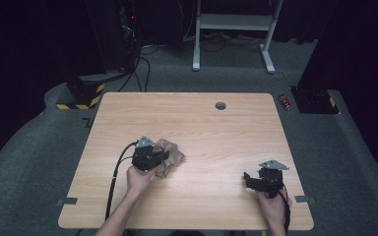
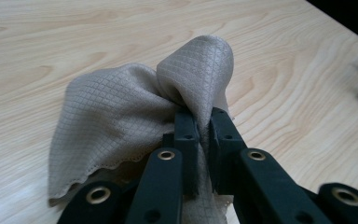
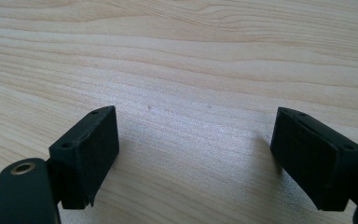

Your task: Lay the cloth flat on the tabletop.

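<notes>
One beige cloth (image 2: 121,112) on the tabletop (image 1: 216,128), left of centre, pinched by the left claw (image 2: 203,126); the right claw (image 3: 196,154), lower right, gapes wide, empty.

A light wood-grain rectangular surface (image 1: 211,128) with rounded corners carries a crumpled beige quilted cloth (image 1: 170,153), which lies left of centre, nearer the left edge. A small dark round grommet (image 1: 220,105) sits near the far edge.

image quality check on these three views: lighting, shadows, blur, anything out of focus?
High view: table evenly lit, surrounding room nearly black, picture soft. Left gripper view: cloth weave sharp where the left gripper pinches it, nearest black arms blurred, faint bright patch on the wood at lower left. Right gripper view: wood grain crisp, right gripper open, soft shadows beside each jaw, mild sheen between them.
</notes>
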`<state>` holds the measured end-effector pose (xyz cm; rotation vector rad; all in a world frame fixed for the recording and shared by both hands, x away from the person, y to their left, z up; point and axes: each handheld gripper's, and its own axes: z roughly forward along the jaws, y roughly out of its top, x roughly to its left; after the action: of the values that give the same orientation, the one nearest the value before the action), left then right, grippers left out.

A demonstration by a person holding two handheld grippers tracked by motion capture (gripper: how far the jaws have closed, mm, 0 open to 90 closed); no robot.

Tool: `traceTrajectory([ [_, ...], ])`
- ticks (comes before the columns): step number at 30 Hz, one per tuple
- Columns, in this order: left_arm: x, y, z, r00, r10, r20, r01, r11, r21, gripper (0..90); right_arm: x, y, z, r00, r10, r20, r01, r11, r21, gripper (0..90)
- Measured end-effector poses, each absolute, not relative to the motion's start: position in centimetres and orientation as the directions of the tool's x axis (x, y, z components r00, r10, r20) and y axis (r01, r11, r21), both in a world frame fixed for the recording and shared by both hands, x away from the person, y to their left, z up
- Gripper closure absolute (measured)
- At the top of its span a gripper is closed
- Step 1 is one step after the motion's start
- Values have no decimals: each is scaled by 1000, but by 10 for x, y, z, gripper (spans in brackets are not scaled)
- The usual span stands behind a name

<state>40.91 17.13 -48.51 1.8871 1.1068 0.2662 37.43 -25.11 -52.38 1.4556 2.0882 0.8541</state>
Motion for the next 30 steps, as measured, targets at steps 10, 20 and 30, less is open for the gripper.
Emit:
traceTrajectory([
  [10, 411, 140, -472, 644, 731, -226, 549, -236, 802, 834, 374, -251, -524, -339, 941, -15, 659, 249, 710, 148],
  [20, 415, 110, -470, 690, 676, -258, 541, -245, 804, 833, 374, -251, -524, -339, 941, -16, 659, 249, 710, 149],
  [30, 414, 86, -474, 723, 639, -264, 527, -262, 809, 833, 374, -251, -524, -339, 941, -16, 660, 250, 708, 148],
])
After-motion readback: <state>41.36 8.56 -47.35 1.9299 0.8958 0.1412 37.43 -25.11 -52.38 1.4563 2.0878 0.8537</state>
